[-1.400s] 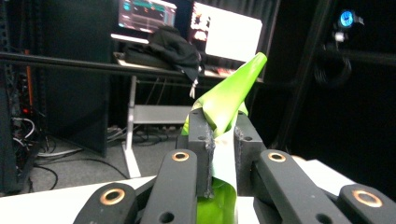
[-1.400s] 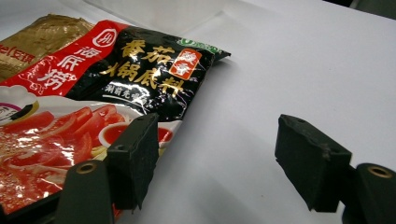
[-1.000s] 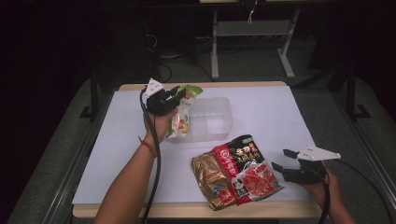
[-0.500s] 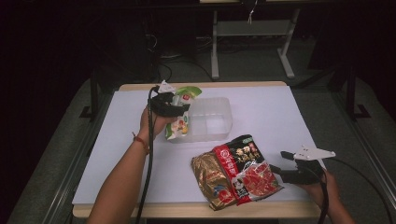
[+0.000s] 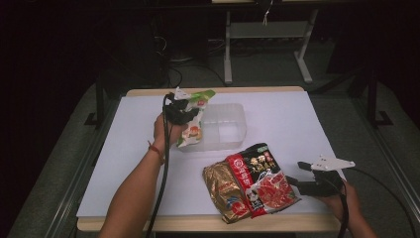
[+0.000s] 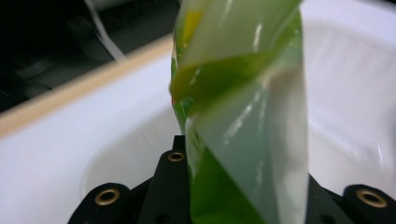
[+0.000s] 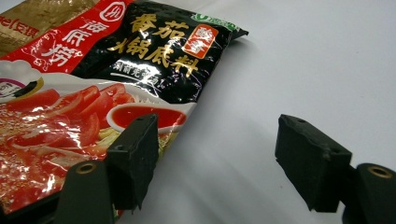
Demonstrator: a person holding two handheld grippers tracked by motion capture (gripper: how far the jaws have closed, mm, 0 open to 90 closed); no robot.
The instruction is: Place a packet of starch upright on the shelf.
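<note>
The left gripper [image 5: 185,111], jaws just closed, is clamped on a green-and-white packet [image 5: 194,119] at upper centre, over the clear tray [image 5: 233,124]; its print is unreadable. Lower right, the right gripper [image 5: 294,178] stands released beside the packet [image 7: 116,70] marked "番茄火锅底料".

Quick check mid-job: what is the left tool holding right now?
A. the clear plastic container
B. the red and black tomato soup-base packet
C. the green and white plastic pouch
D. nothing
C: the left tool is clamped on the green and white plastic pouch, held up at the clear plastic container.
</note>
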